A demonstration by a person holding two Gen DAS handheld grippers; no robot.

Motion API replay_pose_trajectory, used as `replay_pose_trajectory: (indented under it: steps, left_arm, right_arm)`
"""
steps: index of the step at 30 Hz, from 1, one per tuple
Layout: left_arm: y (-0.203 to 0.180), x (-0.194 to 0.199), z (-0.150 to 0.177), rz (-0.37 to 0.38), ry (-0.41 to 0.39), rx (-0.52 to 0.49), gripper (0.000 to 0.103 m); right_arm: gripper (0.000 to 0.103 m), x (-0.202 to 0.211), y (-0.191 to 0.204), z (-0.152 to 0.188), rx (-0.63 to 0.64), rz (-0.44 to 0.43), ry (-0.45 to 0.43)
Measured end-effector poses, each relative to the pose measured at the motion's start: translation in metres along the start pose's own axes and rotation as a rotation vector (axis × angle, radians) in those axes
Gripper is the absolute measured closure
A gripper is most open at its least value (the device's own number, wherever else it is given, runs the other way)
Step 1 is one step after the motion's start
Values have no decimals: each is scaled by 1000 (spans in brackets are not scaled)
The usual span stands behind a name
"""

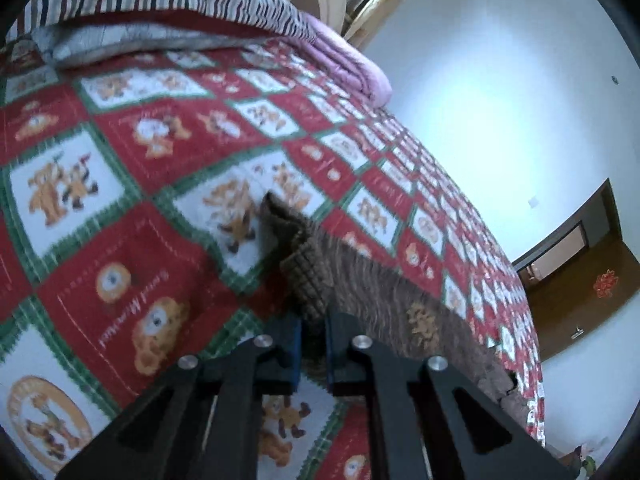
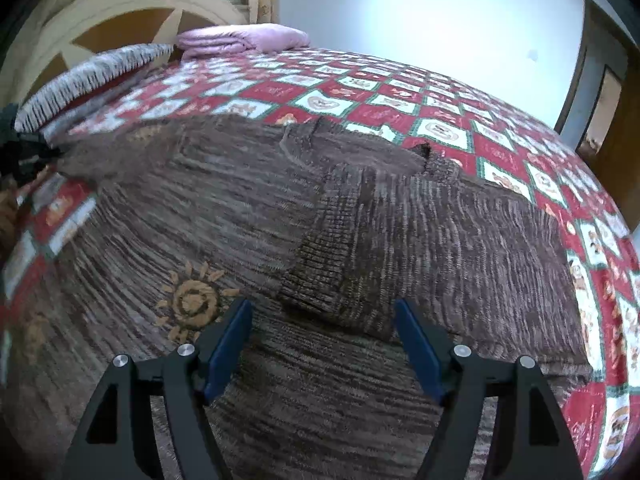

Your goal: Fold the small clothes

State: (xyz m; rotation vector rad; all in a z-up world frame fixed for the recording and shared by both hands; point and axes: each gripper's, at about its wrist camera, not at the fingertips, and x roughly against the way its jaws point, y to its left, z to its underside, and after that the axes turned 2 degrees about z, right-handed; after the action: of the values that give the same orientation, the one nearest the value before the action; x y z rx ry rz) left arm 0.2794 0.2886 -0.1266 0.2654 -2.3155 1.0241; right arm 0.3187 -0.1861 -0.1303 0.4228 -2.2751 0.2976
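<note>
brown sweater (image 1: 360, 280) cuff in tilted (downward) left hand-held gripper (image 1: 312, 344)

One of nearly everything, two of the grippers.

Counting one brown knitted sweater (image 2: 248, 208) lying spread across one red-and-white checked bedspread (image 2: 400, 92); counting two grippers, the left gripper (image 1: 313, 344) and the right gripper (image 2: 322, 344), each showing two blue-padded fingers. Spotting one orange sun motif (image 2: 194, 300) plainly showing on the knit, one folded pink quilt (image 2: 240, 40), one striped pillow (image 2: 92, 80), one cream headboard (image 2: 132, 8), one brown door (image 1: 580, 276).
</note>
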Motion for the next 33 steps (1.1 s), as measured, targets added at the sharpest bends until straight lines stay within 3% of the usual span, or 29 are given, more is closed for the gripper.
replay_pose_trajectory:
  steps: [6, 10, 19, 25, 29, 33]
  left_arm:
    - [-27, 5, -16, 34, -28, -22, 95]
    - [-62, 10, -19, 61, -56, -67, 95]
    - [-163, 17, 7, 104, -75, -268, 95]
    - [-241, 18, 63, 182, -70, -414, 95]
    - [-287, -9, 130, 188, -8, -553, 95]
    - [-308, -51, 208, 92, 98, -731, 90]
  right_arm:
    - [28, 54, -33, -3, -75, -31, -87]
    - [28, 73, -57, 11, -104, -8, -92]
    - [28, 80, -98, 59, -188, 40, -75]
    - [28, 73, -111, 65, -250, 19, -70]
    - [28, 70, -113, 69, -268, -2, -61]
    - [28, 67, -113, 73, -270, -7, -55]
